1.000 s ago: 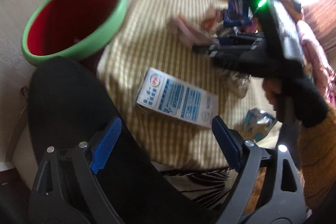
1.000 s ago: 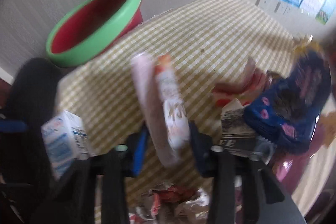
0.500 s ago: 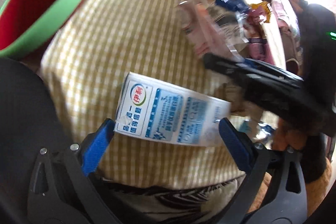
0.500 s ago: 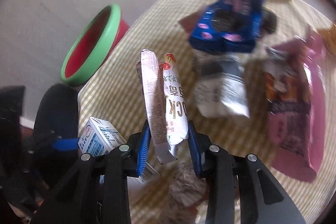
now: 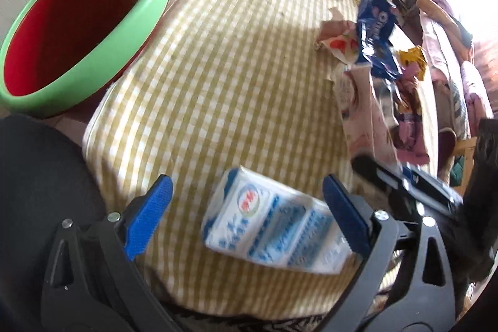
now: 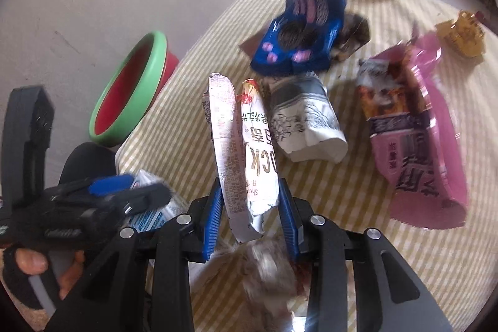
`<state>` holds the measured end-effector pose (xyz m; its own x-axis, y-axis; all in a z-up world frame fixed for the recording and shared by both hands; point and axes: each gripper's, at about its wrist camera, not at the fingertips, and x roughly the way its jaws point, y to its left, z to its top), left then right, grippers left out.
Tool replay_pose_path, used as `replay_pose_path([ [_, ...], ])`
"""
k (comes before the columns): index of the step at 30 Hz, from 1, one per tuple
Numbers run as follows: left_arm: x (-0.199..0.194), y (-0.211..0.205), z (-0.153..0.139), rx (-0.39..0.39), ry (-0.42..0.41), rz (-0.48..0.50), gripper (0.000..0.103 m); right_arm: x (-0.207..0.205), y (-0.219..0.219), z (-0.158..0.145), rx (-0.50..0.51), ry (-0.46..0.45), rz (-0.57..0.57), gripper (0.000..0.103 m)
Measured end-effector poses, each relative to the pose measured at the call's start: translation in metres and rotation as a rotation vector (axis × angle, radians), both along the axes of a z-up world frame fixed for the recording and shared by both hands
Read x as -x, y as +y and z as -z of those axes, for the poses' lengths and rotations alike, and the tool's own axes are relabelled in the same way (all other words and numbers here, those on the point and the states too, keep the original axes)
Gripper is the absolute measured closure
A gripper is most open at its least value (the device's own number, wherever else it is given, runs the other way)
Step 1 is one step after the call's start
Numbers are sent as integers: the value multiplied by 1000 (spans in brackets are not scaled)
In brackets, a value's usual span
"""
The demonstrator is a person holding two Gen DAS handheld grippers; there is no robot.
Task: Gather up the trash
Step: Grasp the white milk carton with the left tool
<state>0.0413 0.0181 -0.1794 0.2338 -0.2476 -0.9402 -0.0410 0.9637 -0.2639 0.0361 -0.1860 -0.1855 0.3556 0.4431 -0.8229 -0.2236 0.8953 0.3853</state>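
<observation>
My left gripper (image 5: 246,207) is open around a white and blue milk carton (image 5: 274,229) that lies on the checked tablecloth (image 5: 233,77) near its front edge; the carton sits between the pads, nearer the right one. My right gripper (image 6: 250,207) is shut on a white and pink snack wrapper (image 6: 239,145) and holds it upright above the table. The red bin with a green rim (image 5: 77,27) stands on the floor left of the table and also shows in the right wrist view (image 6: 130,92).
More trash lies on the table: a blue cookie bag (image 6: 305,24), a white crumpled bag (image 6: 308,120), a pink wrapper (image 6: 417,145), yellow wrappers (image 6: 460,33) and a crumpled scrap (image 6: 267,269). A black chair back (image 5: 40,176) stands by the front left edge.
My left gripper has moved forward over the milk carton, which now sits between its open pads. My right gripper has carried the wrapper back over the table, away from the bin.
</observation>
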Motion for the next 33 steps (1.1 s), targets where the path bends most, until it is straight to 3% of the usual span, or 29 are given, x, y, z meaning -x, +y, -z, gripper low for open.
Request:
replay_pose_path([
  [8, 31, -13, 4, 66, 97, 39, 8, 2, -12, -6, -20, -24, 40, 69],
  [12, 28, -20, 13, 92, 130, 34, 8, 0, -11, -5, -27, -26, 45, 69],
  [20, -10, -10, 13, 80, 73, -38, 10, 0, -14, -9, -32, -49, 65, 69],
  [33, 1, -25, 12, 30, 38, -29, 13, 3, -13, -12, -35, -61, 67, 69],
])
